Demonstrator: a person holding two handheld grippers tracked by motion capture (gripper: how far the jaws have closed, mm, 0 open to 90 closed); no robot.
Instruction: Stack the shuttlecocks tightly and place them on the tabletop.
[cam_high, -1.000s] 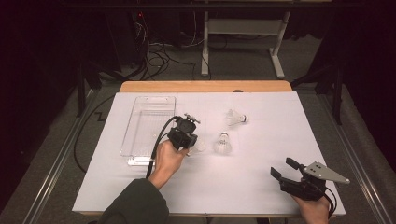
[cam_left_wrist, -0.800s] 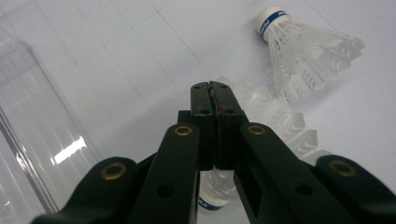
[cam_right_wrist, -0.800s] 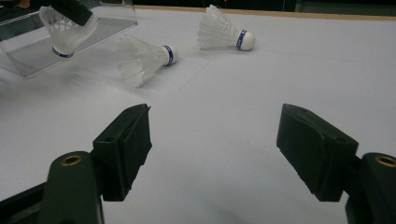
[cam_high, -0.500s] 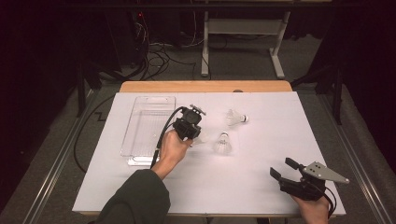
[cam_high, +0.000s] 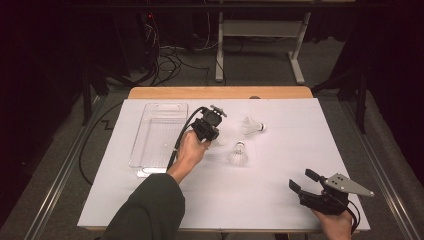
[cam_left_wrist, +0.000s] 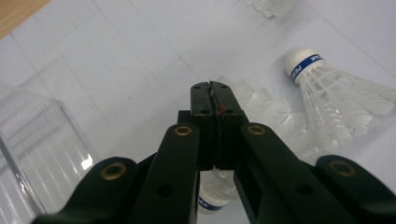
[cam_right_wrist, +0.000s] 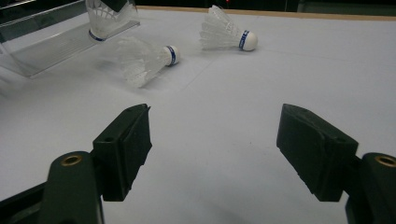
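Clear tray (cam_high: 159, 134) at left of white tabletop (cam_high: 280, 200). Left gripper (cam_high: 216, 134) just right of tray, jaws pinched tight on feather skirt of shuttlecock (cam_left_wrist: 212, 196), which hangs cork-down beneath them. Second shuttlecock (cam_high: 238, 153) and third (cam_high: 253, 126) lie on tabletop nearby. Right gripper (cam_high: 302, 181) near front right corner, jaws wide apart, empty.

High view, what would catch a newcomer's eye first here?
The left gripper stands out first, above the middle of the white table, jaws shut on the skirt of a held shuttlecock that hangs cork down. Two loose shuttlecocks lie just to its right, and a clear tray sits to its left. The right gripper rests at the near right corner, jaws open.
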